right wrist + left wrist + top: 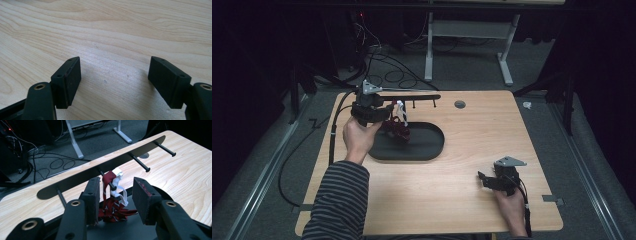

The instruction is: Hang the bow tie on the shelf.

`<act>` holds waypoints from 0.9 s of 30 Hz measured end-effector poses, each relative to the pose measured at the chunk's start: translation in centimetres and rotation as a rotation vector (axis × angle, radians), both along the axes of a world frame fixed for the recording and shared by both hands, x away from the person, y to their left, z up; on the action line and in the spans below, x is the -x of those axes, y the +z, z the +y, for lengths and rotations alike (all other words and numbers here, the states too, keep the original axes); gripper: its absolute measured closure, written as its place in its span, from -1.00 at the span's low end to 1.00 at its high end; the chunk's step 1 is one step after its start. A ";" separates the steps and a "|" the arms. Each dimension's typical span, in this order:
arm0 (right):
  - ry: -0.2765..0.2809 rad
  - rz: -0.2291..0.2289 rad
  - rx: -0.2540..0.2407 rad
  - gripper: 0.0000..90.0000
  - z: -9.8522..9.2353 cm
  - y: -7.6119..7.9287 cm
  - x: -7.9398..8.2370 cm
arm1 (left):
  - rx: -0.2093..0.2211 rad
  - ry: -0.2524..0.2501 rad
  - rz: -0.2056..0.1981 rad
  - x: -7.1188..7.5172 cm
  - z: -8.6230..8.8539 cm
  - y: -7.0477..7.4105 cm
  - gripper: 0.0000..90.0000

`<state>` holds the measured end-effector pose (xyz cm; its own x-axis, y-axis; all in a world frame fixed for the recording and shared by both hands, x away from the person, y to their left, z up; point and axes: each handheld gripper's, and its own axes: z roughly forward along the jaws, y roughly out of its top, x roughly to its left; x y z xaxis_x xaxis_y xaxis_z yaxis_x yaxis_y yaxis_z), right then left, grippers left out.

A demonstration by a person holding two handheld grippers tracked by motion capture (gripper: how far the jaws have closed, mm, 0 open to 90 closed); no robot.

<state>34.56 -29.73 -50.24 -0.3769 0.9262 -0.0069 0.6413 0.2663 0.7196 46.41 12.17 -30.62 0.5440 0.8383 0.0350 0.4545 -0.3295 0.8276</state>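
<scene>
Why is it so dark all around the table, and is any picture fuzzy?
High view: the room is dim and only the table is lit. Left gripper view: the red-and-white strap on the peg looks sharp, but the near jaws look soft. Right gripper view: a pale glare lies on the wood.

I see a light wooden table (472, 150) with rounded corners. On it lies a black oval tray (427, 145) left of centre, and along the far edge stands a black metal peg rack (105, 166). A round grey grommet (459, 104) sits just right of the rack.
</scene>
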 end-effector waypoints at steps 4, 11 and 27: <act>0.002 -0.001 0.001 -0.38 0.0 0.0 0.0 | 0.010 0.008 -0.005 0.5 0.8 0.0 0.29; 0.001 0.000 0.001 -0.38 0.0 0.0 0.0 | 0.016 0.018 0.000 1.1 2.0 -0.4 0.28; 0.000 -0.001 0.001 -0.38 0.0 0.0 0.0 | 0.038 0.033 0.009 2.4 4.2 -1.2 0.26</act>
<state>34.56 -29.71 -50.25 -0.3771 0.9261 -0.0087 0.6402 0.2674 0.7202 43.97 16.35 -31.86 0.5162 0.8564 -0.0023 0.4724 -0.2825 0.8349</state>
